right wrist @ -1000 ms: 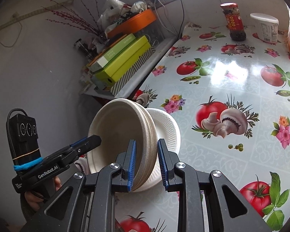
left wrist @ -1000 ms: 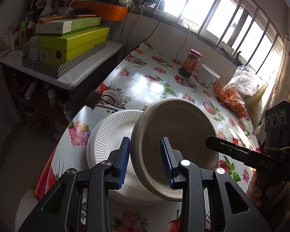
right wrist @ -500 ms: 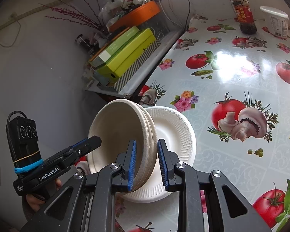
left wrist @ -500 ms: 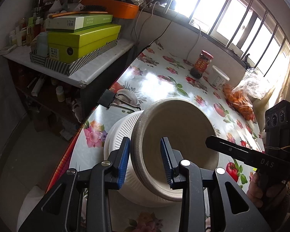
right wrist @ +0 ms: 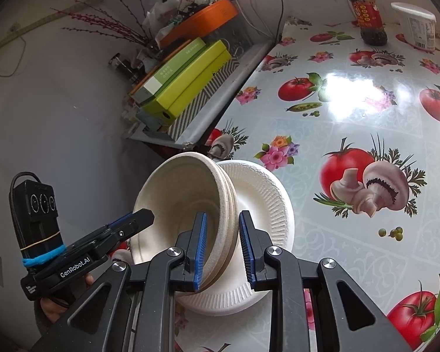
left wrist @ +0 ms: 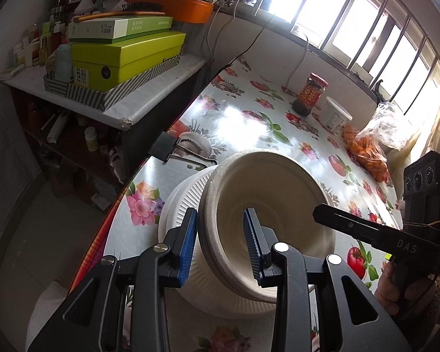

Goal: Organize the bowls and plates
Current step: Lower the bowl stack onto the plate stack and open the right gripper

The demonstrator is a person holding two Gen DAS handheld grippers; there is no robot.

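You had the stack of beige bowls (left wrist: 278,205) tipped on its side in the air, just above the white foam plates (right wrist: 264,205), which lay on the surface (right wrist: 352,135) near its edge. Your left hand-held gripper (left wrist: 220,246) had its fingers straddling the stack's rim, one outside and one inside, narrowed to about the rim's thickness; your right hand-held gripper (right wrist: 221,249) straddled the opposite rim the same way. Whether either one truly pinched or only bracketed the rim, I could not tell.

Judged from how things lay, the job looked partly done: the bowls were already nested into one stack and the plates sat in their own pile, but the bowls had not yet been set down, so a resting place for them was still owed.

The left wrist view looked into the top bowl's hollow and showed the window (left wrist: 366,29), a bag of orange produce (left wrist: 363,152) beyond the bowls, and a binder clip (left wrist: 164,146) at the surface's edge. The right wrist view instead showed the layered rims, so you could count several bowls, and the plates' ribbed inner face, along with your left hand (right wrist: 55,305) under its handle.
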